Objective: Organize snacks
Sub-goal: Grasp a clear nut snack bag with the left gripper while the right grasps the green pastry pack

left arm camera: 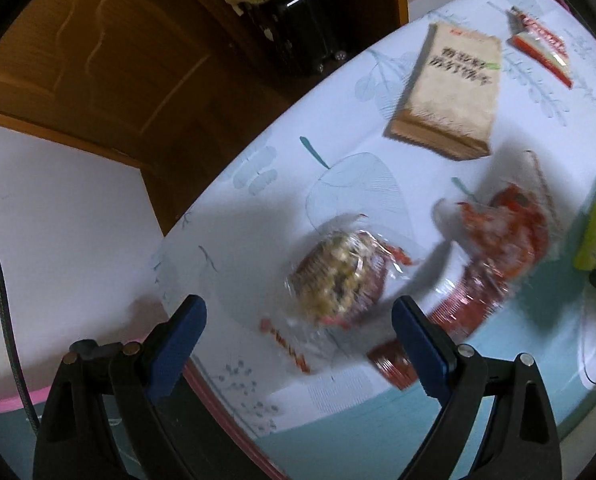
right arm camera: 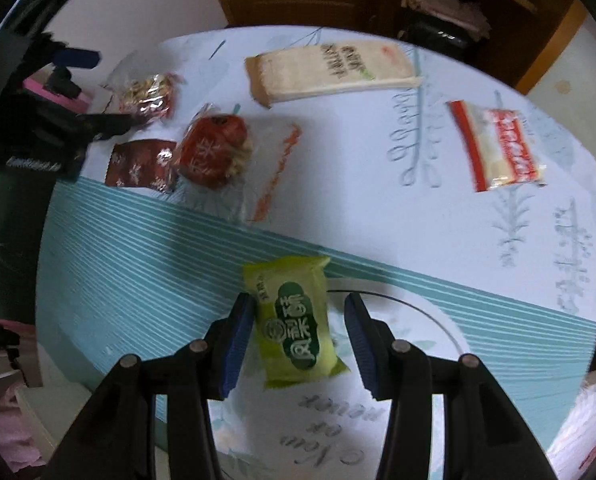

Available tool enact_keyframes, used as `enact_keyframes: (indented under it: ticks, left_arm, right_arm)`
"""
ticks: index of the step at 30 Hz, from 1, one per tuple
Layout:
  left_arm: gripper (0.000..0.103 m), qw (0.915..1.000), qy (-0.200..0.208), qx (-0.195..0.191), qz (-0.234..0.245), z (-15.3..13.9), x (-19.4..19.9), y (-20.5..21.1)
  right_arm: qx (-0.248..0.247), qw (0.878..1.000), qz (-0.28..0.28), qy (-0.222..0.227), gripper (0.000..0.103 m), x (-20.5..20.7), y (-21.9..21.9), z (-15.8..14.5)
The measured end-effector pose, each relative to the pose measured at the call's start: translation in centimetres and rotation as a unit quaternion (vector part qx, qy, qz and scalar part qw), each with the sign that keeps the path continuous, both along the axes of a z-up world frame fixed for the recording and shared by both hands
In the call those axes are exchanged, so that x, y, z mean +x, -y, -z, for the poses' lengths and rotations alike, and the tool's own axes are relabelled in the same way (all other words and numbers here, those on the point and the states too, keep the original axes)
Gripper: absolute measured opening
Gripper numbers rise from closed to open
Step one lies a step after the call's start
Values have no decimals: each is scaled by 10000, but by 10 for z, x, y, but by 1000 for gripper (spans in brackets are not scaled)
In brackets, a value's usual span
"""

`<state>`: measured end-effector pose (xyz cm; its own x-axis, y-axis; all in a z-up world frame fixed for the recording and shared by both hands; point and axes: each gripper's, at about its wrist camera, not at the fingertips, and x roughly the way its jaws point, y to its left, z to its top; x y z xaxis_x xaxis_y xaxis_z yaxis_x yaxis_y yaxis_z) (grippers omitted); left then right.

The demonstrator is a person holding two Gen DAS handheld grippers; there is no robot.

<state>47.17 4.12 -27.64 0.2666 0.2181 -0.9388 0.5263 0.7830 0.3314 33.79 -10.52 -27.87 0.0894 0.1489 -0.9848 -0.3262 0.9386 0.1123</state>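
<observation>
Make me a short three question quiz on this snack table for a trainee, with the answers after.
1. True or false: the right gripper has its pads pressed on the green snack packet.
2. Which snack lies ahead between the left gripper fingers? A. beige box B. clear-wrapped nut cake C. green packet
3. Fill in: the beige box lies on the ____ part of the tablecloth.

Key: 1 false, a gap shows on each side. 2 B, the nut cake. 3 white.
</observation>
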Motion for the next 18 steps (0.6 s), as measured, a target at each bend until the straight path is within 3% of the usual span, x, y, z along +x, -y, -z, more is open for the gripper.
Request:
enact_keyframes:
  ticks: [4, 6, 9, 11, 13, 18]
  left_arm:
    - [93, 9998, -126, -128, -33, 11, 10, -5]
    - [93, 9996, -206, -205, -71, 16, 14, -7]
    - [91, 9988, -315, -357, -102, 20, 16, -11]
    - [81, 9971, -444, -587, -175, 20, 17, -16]
    - [50, 9935, -596, -935, -272, 17, 17, -20]
    - [44, 9932, -438, -951, -506, 16, 8, -29]
  right_arm:
    - [-315, 9984, -366, 297, 46, -7, -11, 1]
    - [-493, 9966, -491, 442, 37, -11, -14, 0]
    - [-471, 9973, -391, 406, 37, -14, -8, -1]
    - [-534, 9972, -331, 405, 36, -17, -3, -2]
    - [-559, 9975, -239, 350, 36, -20, 4, -3]
    - [-556, 9975, -50, 429, 36, -31, 13, -12]
